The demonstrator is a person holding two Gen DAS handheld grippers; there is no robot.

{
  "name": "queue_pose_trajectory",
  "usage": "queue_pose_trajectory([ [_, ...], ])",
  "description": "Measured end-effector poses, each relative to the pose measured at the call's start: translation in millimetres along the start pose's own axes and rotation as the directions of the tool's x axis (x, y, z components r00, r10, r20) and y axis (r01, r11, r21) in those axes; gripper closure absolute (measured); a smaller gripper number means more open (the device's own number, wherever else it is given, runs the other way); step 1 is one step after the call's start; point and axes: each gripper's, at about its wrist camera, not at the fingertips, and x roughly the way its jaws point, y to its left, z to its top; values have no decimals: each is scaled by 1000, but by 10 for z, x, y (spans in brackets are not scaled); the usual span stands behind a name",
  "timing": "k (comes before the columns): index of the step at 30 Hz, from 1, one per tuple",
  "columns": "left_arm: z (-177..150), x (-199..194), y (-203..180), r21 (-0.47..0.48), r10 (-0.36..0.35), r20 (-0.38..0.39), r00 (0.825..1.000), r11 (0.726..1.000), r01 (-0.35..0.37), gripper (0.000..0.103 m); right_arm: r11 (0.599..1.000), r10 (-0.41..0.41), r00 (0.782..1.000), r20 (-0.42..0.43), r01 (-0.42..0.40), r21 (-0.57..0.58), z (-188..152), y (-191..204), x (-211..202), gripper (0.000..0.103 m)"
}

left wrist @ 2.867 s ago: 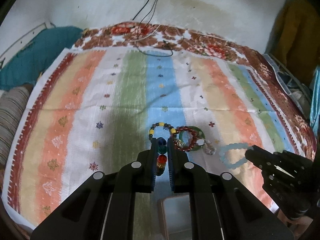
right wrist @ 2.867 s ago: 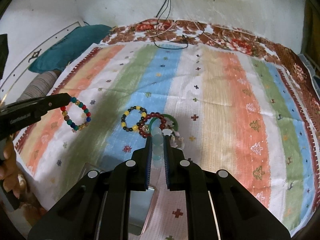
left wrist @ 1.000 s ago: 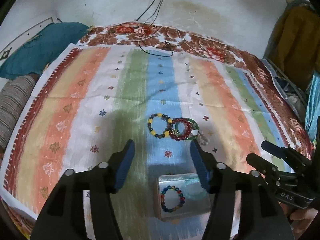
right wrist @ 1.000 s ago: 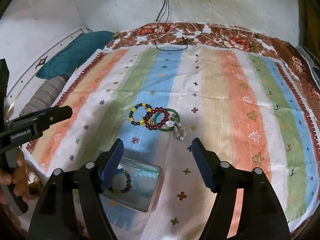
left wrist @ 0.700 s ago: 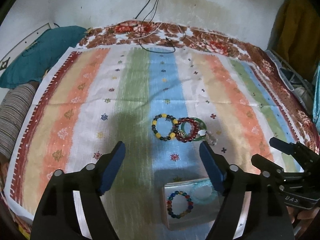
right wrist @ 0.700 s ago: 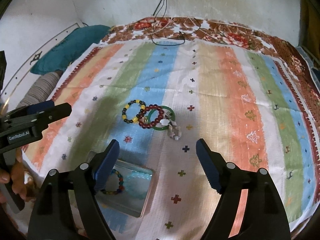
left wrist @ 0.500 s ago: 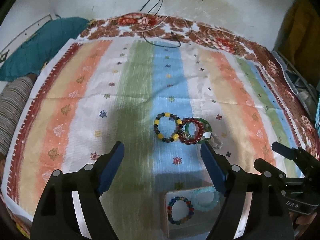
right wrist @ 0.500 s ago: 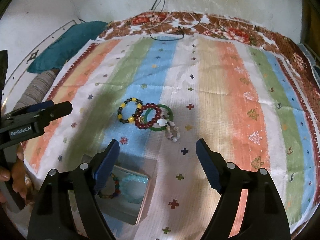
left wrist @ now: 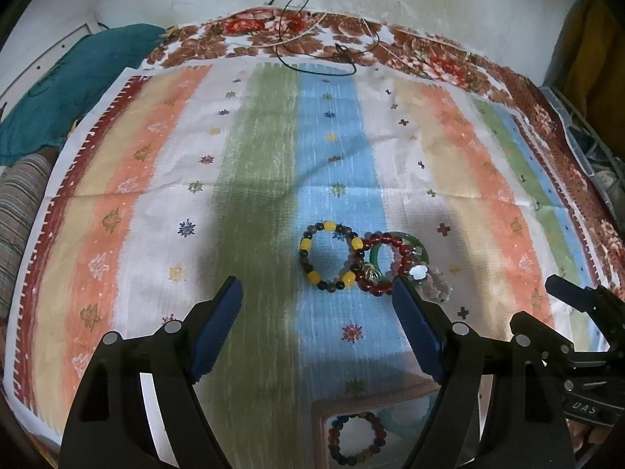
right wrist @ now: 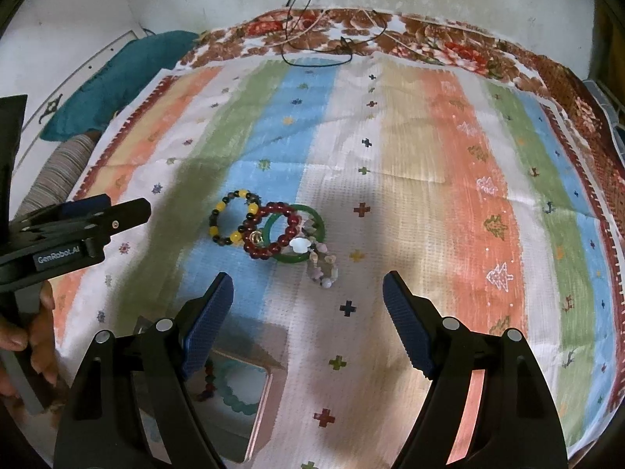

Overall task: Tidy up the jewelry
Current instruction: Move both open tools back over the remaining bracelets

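Note:
A yellow-and-dark bead bracelet (left wrist: 329, 256) (right wrist: 234, 222), a dark red bead bracelet (left wrist: 384, 264) (right wrist: 272, 231), a green bangle (left wrist: 416, 244) (right wrist: 312, 215) and a pale charm bracelet (left wrist: 437, 287) (right wrist: 323, 265) lie overlapping on the striped cloth (left wrist: 258, 179). A small tray (left wrist: 324, 410) (right wrist: 265, 383) near the cloth's front edge holds a multicolour bead bracelet (left wrist: 357, 439) and a light blue bracelet (right wrist: 234, 391). My left gripper (left wrist: 317, 301) is open and empty, just short of the pile. My right gripper (right wrist: 306, 293) is open and empty, just short of the charm bracelet.
A teal cushion (left wrist: 74, 86) and a striped pillow (left wrist: 19, 203) lie at the left edge. Black cables (left wrist: 316, 58) run from the wall onto the floral bedspread (left wrist: 429, 58) at the back. Yellow cloth (left wrist: 593, 51) hangs at the right.
Both grippers were shut on bracelets 2.9 s ago; those bracelets now lie in the tray and both grippers are open. Over the last second both moved forward toward the pile.

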Motion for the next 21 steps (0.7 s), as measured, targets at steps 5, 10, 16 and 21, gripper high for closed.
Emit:
queue_pose_trajectory([
  [5, 33, 131, 15, -1, 7, -20, 1000, 1000, -7, 25, 1000, 1, 1000, -25, -1, -8, 19, 4, 104, 24],
  [10, 57, 258, 49, -5, 18, -40, 999, 1000, -19, 25, 1000, -4, 999, -42, 4, -10, 41, 1, 185, 24],
  [16, 78, 356, 65, -9, 21, -59, 998, 1000, -22, 25, 1000, -10, 998, -59, 9, -18, 59, 4, 264, 24],
  [21, 86, 447, 48, 5, 24, -75, 997, 1000, -24, 25, 1000, -19, 996, -83, 17, -23, 81, -6, 379, 24],
])
